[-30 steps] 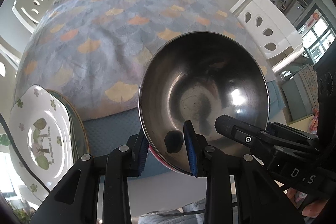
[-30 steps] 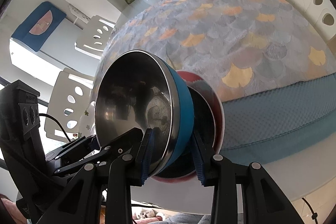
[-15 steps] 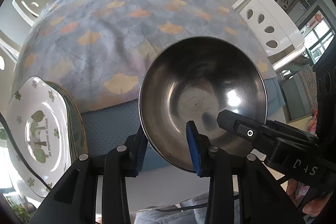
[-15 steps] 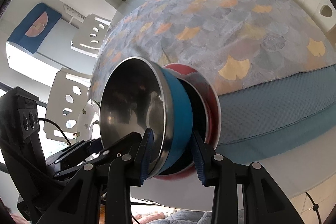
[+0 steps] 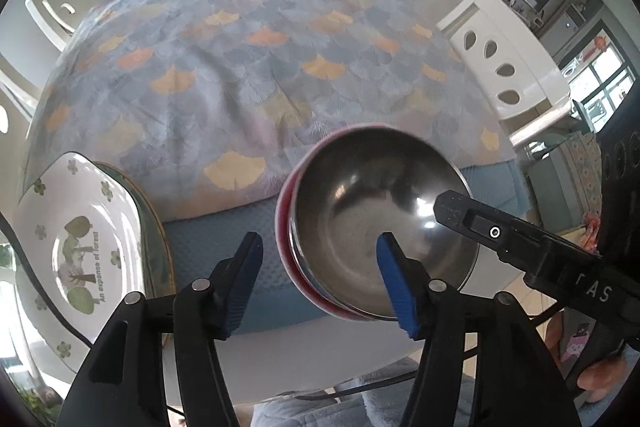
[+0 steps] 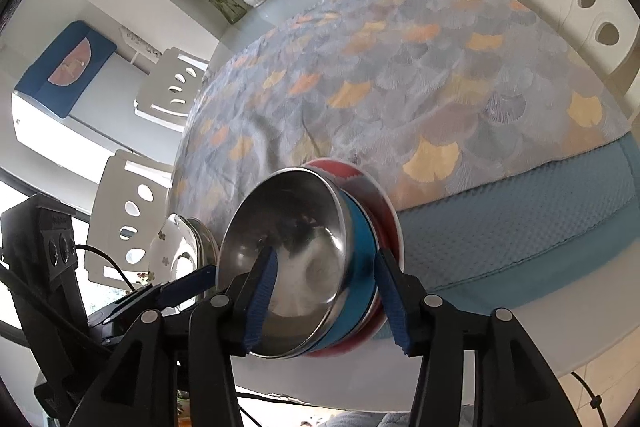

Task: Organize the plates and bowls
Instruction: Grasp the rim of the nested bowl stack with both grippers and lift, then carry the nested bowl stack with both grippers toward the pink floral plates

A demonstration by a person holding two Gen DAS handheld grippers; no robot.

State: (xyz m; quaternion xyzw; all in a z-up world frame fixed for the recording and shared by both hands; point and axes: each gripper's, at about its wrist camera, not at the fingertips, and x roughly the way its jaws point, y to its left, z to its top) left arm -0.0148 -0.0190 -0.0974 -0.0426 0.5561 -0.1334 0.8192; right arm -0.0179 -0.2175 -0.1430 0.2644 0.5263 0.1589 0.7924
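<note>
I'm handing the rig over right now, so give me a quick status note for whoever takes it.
Left gripper: open, holding nothing, one finger over the steel bowl.
Right gripper: open, jaws straddling the stack.
Things: steel bowl nested in blue bowl, on red bowl, at the table's near edge. Plates stacked at left.
Done: bowls nested, plates stacked.
Left: back both grippers away; check that the stack sits steady.

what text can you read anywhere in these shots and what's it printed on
"An expanse of forest" – on the white plate with tree drawings, at the left of the left wrist view.
"T A S" – white letters on the black body of the right tongs, seen from the left wrist; probably part of a longer marking.
The same plate in the right wrist view is too small to read.
No other legible text.
</note>
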